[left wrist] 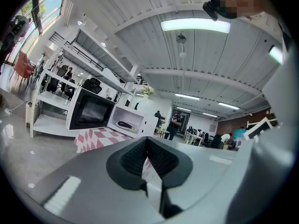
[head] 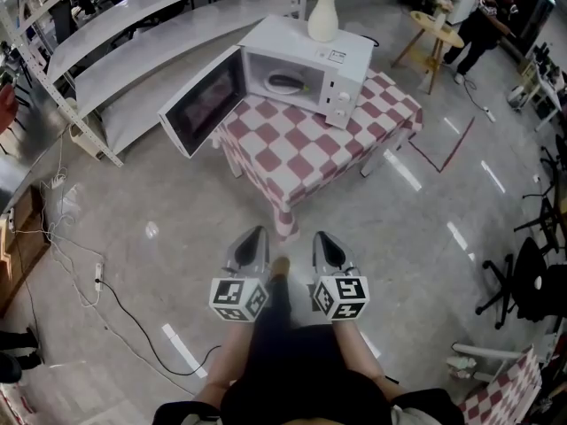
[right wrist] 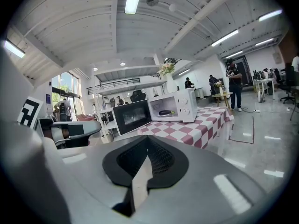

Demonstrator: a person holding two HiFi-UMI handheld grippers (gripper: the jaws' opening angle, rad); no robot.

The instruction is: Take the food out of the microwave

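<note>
Dark purple eggplant (head: 285,82) is lying inside the microwave (head: 283,34), so the food isn't out yet. The door (head: 204,103) hangs wide open, swung out to the left past the table edge in the head view. The microwave sits at the far end of a table (head: 310,144) with a red and white checked cloth, and a white vase (head: 323,18) with flowers stands on top of it.

Both grippers are well back from the table, over the shiny grey floor (head: 177,237). The left gripper (head: 257,235) and right gripper (head: 321,236) are side by side, pointing toward the table. Each one's own view shows its jaws closed together with nothing between them. White shelves (head: 133,25) run along the wall left of the microwave.
</note>
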